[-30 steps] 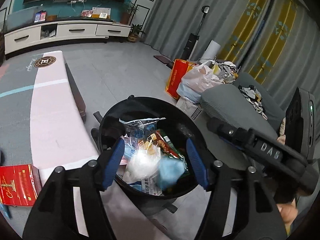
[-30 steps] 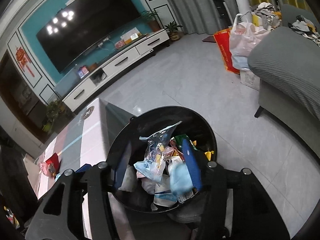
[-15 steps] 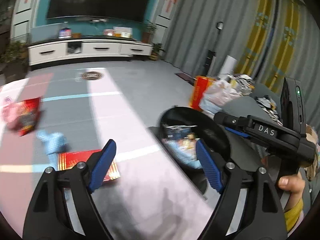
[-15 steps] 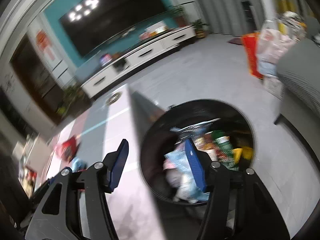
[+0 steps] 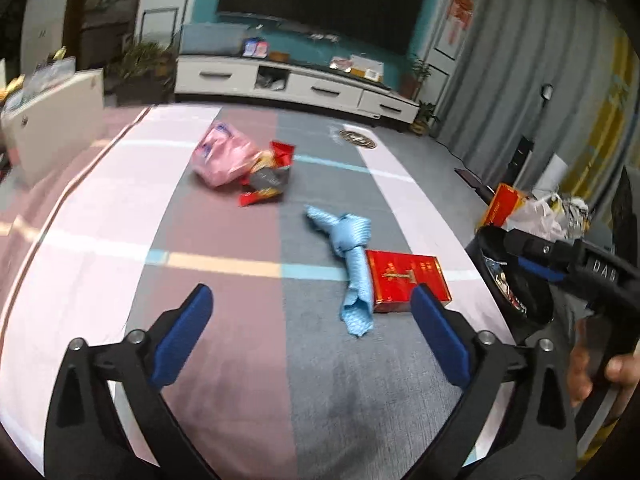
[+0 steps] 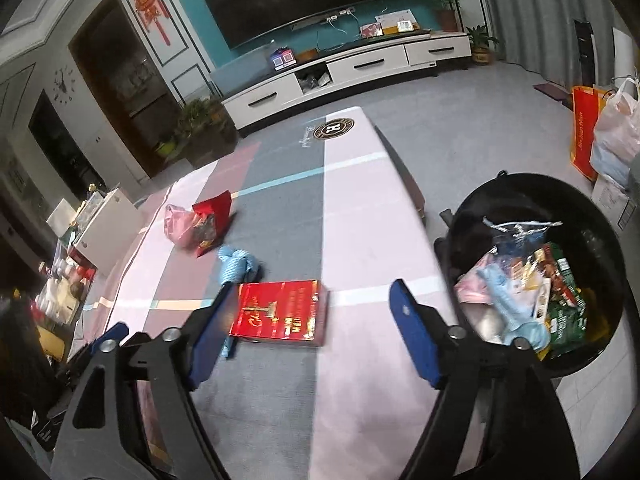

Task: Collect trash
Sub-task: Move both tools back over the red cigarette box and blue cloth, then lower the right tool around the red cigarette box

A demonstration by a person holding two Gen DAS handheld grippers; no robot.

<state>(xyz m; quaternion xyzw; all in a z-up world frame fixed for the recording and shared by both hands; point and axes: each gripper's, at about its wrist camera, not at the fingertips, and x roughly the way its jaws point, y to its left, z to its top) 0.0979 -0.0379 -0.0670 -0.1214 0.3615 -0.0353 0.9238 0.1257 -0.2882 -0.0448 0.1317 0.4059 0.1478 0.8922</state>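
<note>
On the striped table cover lie a red flat box, a crumpled blue cloth, and farther off a pink bag with red snack wrappers. My left gripper hovers over the table short of the cloth and box, its jaws opening with nothing between them. My right gripper hangs above the red box, jaws opening and empty. The black trash bin stands off the table's right end, filled with wrappers.
A white TV cabinet and potted plants line the far wall. Bags sit on the floor past the bin. A cluttered side stand is at the left. A hand holds the right gripper's handle.
Both grippers swung left from above the bin to over the table and their jaws widened. The trash that was between the fingers now lies in the bin.
</note>
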